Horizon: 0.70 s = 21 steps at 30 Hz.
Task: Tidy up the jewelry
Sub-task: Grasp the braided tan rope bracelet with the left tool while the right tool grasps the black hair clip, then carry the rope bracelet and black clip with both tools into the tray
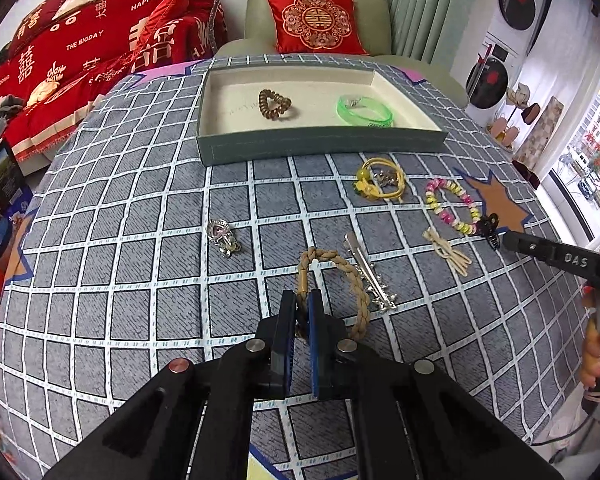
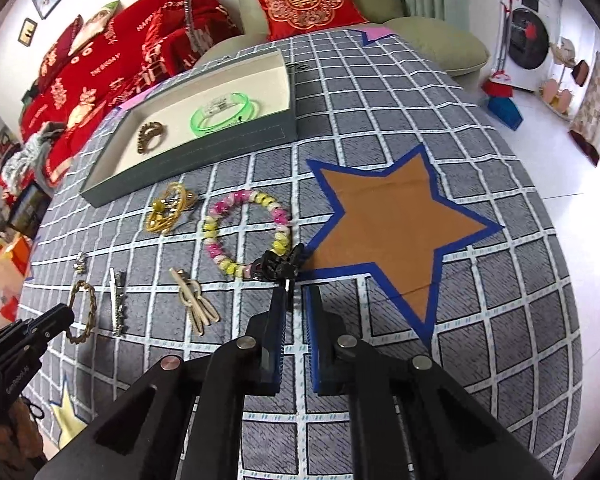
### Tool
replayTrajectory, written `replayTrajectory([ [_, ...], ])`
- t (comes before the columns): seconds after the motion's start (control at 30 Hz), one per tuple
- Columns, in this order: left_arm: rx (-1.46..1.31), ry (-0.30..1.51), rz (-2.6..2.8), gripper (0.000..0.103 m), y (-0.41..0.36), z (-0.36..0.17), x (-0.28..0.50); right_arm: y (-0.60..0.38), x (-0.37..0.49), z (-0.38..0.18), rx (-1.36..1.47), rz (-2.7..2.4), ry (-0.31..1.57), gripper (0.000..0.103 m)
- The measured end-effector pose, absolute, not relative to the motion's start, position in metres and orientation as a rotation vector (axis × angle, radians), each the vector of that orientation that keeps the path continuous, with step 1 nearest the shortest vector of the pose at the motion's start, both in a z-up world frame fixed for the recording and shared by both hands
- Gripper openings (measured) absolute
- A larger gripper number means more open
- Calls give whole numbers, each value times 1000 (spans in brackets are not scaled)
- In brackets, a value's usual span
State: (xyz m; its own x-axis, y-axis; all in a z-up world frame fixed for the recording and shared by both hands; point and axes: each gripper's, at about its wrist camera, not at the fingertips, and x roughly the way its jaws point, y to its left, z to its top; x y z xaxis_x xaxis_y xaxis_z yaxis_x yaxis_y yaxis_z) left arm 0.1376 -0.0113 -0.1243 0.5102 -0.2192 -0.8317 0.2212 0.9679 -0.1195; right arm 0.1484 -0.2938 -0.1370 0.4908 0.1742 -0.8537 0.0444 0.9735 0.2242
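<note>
Jaws on the left gripper are clamped on the near end of the tan braided bracelet, so that's clearly the piece about to go. The rest of its loop lies on the counter, right up against the silver clip, so I'd guess the clip could get dragged along when it lifts.

Jaws on the right gripper sit a little apart with only cloth showing between them. The black claw clip is just past the tips, maybe touching the left one, but I can't say it's gripped. Looks like it's lined up as the next pick.

Further out, the loose stuff lies in a rough row on the checked cloth: cream bow clip, pink-and-yellow bead bracelet, yellow cord bracelet, and a little heart charm off on its own.

Beyond all that is the grey tray, pale lining, already holding a brown coil hair tie and a green bangle. So the tray's obviously the destination, and most of the pile hasn't got there.
</note>
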Motion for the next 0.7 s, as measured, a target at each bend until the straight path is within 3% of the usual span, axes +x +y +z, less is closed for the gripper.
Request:
replayTrajectory([
  [0.07, 2, 995, -266, 17, -11, -122, 136, -293, 151, -139, 216, 71, 1073, 15],
  [0.13, 2, 994, -266, 17, -11, -120, 135, -292, 153, -139, 210, 70, 1063, 48],
  [0.17, 1, 993, -265, 17, -11, -120, 135, -292, 153, -138, 213, 72, 1053, 77],
  [0.2, -1, 992, -265, 17, -10, -119, 135, -291, 152, -136, 220, 77, 1033, 80],
  [0.33, -6, 994, -261, 17, -8, -119, 136, -285, 159, -134, 225, 85, 1016, 79],
  [0.43, -3, 991, -261, 17, -7, -118, 134, -284, 169, -140, 252, 74, 1038, 65],
  [0.5, 0, 987, -263, 17, -6, -117, 133, -287, 175, -147, 295, 60, 1066, 43],
  [0.57, 3, 983, -262, 17, -4, -115, 132, -292, 174, -149, 321, 46, 1060, 30],
  [0.7, -1, 977, -259, 17, 0, -113, 132, -297, 169, -150, 336, 56, 1063, 25],
])
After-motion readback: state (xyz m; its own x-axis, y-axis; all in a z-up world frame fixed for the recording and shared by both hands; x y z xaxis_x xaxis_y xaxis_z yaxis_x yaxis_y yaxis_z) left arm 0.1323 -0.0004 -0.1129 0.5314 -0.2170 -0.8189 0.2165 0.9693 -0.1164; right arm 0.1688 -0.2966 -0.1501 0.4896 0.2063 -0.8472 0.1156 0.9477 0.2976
